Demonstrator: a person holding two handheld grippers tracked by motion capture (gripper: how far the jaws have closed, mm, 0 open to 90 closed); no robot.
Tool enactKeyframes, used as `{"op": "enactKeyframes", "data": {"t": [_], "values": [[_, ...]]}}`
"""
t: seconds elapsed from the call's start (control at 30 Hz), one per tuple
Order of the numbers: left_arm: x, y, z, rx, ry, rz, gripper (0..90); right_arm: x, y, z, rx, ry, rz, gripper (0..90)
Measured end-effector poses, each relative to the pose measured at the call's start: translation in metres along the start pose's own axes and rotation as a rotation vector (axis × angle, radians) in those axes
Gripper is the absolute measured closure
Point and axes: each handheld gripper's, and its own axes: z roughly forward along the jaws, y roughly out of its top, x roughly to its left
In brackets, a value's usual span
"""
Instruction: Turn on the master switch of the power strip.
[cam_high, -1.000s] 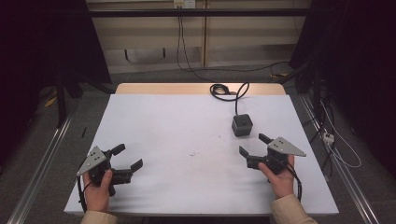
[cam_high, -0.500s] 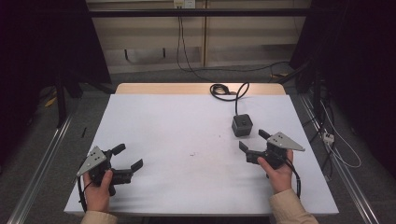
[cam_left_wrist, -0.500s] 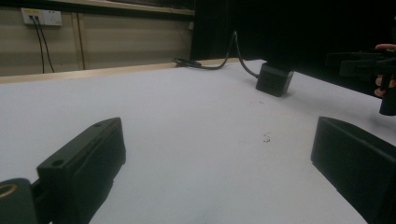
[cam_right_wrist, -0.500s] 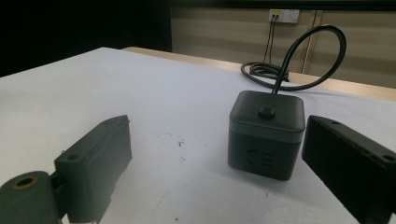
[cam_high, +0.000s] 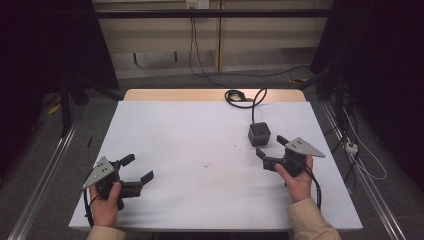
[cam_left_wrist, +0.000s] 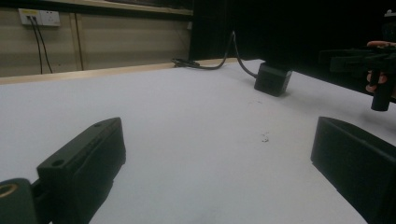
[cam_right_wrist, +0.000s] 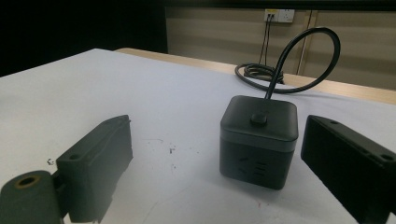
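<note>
this looks like a lab or test room: a white table (cam_high: 200, 130) stands alone between metal rails (cam_high: 40, 175) on a grey floor, with black curtains (cam_high: 385, 75) left and right. on the far wall, cables (cam_high: 192, 35) run to a socket (cam_high: 197, 4).

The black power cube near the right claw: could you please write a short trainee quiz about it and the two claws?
1. True or false: the right claw is shut on the black power cube.
2. Which claw is nearer the cube: A left, B right?
3. Fill in: the cube's cable runs to a coil at the table's ___ edge.

Key: 1 false, its jaws stand open with the cube ahead of them, untouched. 2 B; the left claw rests open, far across the white table. 3 far.
</note>
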Motion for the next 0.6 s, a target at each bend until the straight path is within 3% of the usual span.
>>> {"op": "enactKeyframes", "data": {"t": [0.6], "values": [[0.000,0.000,0.001,0.003,-0.009,-0.001,2.7,-0.004,0.003,0.011,-0.001,-0.013,0.002,9.2]]}}
